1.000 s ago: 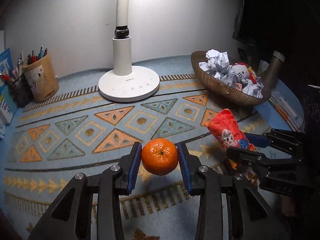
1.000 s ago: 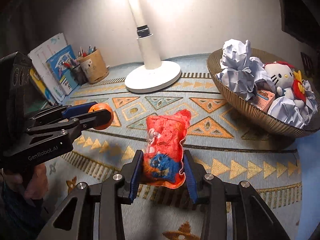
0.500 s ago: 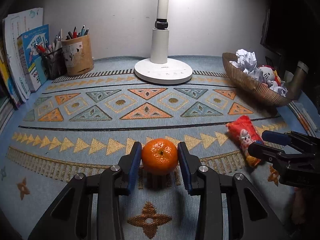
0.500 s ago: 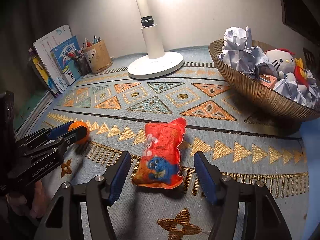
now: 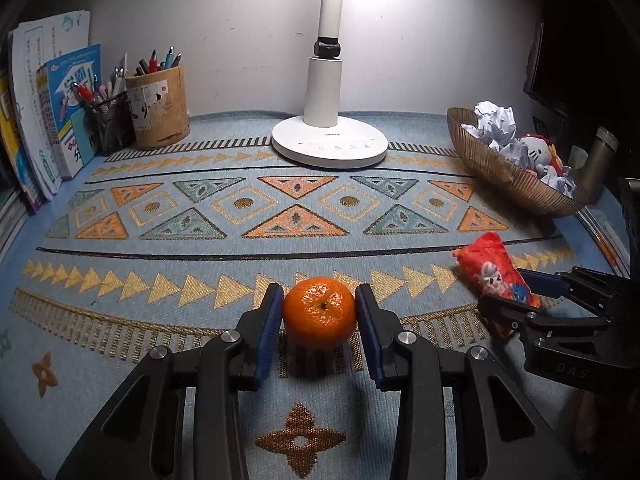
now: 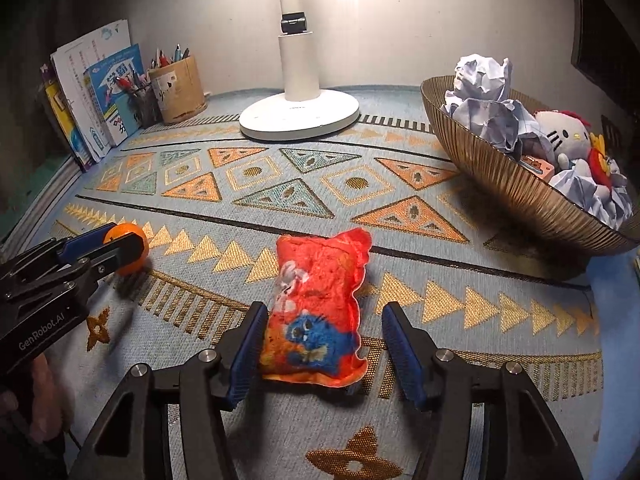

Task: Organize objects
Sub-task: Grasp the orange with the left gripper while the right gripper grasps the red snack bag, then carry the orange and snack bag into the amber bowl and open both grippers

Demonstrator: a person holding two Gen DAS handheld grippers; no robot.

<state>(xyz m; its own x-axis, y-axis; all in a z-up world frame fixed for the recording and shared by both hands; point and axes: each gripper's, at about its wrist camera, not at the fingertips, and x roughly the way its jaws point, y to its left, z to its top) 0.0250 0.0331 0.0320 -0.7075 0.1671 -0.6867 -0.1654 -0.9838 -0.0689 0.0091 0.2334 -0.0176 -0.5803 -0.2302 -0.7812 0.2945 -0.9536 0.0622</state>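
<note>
Since a second before: both grippers lowered toward the patterned mat point(image 5: 200, 240), tangerine point(image 5: 320, 313) and snack packet point(image 6: 316, 316) brought down from mid-air to the cloth, right pads let go of the packet.

Left gripper point(image 5: 320, 314): clamped on the tangerine, blue pads pressed against its two sides. Fruit round, glossy orange, dimpled skin, small dark stem scar facing the camera; underside at or just above the mat, over the gold fringe band below the row of gold triangles.

Right gripper point(image 6: 324, 344): jaws apart and closing at that moment, packet lying between them. Left pad at the packet's edge, touching or not impossible to tell; right pad clearly off it, a strip of mat visible in the gap. Packet flat on the mat, puffy, crinkled at the sealed ends, bright red-orange with a blue cartoon figure near the lower end and a pale figure above it; long axis pointed away from the camera, slightly tilted right.

Farther out: white desk lamp point(image 5: 330, 144) at the back centre. Ribbed golden bowl point(image 6: 520, 184) to the right, holding crumpled paper point(image 6: 480, 92) and a white cat plush point(image 6: 560, 136). Cylindrical pen holder point(image 5: 158, 110) and upright booklets point(image 5: 60, 112) at the back left. Part of a hand point(image 6: 38, 404) under the left gripper's handle in the right wrist view.
</note>
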